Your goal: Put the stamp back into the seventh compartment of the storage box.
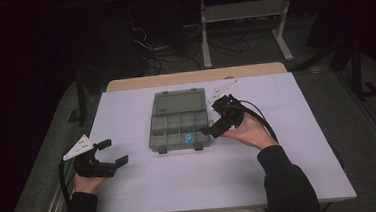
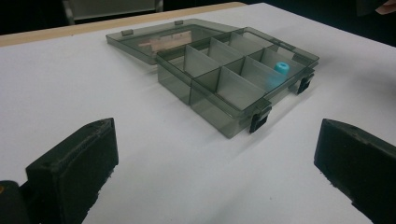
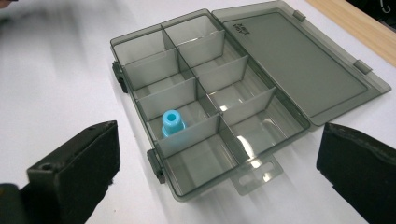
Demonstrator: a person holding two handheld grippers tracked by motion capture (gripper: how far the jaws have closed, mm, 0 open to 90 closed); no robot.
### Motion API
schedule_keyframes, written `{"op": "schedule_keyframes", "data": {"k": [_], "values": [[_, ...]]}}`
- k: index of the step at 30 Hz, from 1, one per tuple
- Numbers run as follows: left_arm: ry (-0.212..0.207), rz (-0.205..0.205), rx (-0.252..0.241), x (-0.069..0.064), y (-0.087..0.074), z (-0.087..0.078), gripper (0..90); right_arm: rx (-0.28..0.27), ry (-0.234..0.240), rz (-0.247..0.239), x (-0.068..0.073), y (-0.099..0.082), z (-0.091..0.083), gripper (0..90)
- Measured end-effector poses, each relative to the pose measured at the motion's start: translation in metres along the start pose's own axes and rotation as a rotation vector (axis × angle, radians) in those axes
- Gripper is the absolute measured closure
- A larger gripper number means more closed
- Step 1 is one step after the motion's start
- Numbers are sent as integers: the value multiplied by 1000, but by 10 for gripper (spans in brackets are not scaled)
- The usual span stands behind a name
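High view, desk: a white-topped desk with a wooden strip along its far edge; dark floor, cables and a metal frame lie beyond it.
High view, box: a smoky clear compartment box sits near the desk's middle, its lid laid open flat on the far side.
High view, blue piece: a small blue cylinder rests in a near-row compartment, second from the box's right end.
High view, left hand-held gripper: the left hand-held gripper is held at the desk's left edge, well apart from the box, jaws spread with nothing between them.
High view, right hand-held gripper: the right hand-held gripper is just beside the box's right end; its jaw gap is hard to judge here.
Left gripper view, jaws: both black jaws stand wide apart over bare desk.
Left gripper view, box: the box lies ahead, the blue cylinder in a compartment near its far right end.
Right gripper view, jaws: spread wide, holding nothing.
Right gripper view, box: the box lies close ahead; the blue cylinder stands upright in the second compartment from the near end, in the row by the latches.
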State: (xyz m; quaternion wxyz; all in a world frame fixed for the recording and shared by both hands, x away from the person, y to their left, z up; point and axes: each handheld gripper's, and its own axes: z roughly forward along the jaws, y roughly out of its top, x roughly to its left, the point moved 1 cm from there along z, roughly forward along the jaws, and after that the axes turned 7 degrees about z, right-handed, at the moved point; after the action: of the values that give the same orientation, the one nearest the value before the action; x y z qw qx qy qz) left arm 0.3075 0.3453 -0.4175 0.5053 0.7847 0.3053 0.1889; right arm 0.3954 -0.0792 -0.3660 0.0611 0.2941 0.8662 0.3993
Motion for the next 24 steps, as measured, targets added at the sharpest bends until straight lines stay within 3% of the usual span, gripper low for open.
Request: {"op": "schedule_keyframes", "data": {"k": [24], "values": [[0,-2,-2,0,0,0,0,-66,-45,49,-11,-29,-29,0]]}}
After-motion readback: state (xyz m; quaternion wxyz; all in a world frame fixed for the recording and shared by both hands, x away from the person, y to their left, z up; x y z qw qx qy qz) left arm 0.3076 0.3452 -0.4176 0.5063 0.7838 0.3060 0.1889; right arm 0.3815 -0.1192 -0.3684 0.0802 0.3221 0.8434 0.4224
